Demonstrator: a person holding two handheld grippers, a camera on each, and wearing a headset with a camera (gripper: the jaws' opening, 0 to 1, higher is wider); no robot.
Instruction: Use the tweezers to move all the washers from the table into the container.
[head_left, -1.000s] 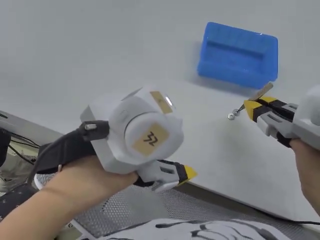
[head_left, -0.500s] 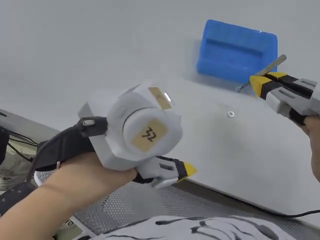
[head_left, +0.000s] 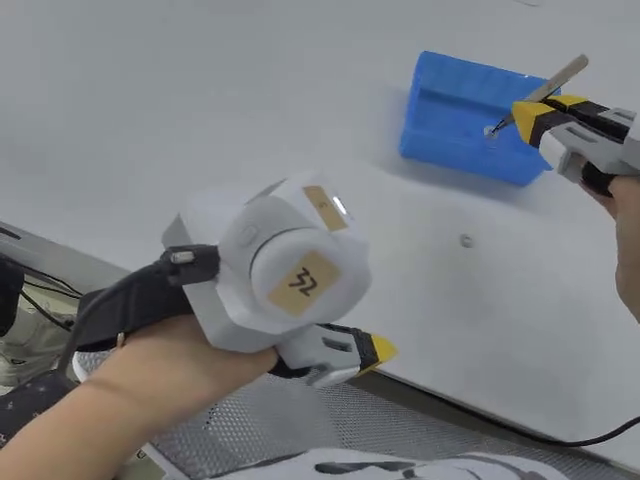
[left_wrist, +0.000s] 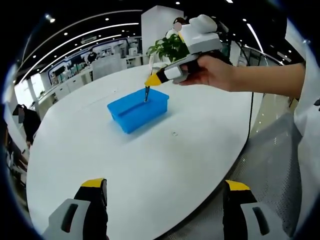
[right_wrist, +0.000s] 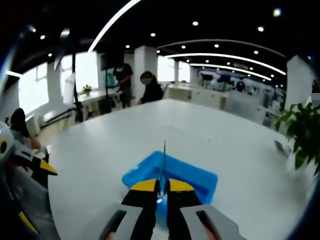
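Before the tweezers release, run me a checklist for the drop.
1. Tip of the tweezers above the container: ok.
2. Hold of the right gripper on the tweezers: ok, shut.
3. Something held at the tip: cannot tell, too small.
4. Everything off the table: not ok, one washer lies in front of the container.
5. Position of the left gripper: ok, open, near the table edge.
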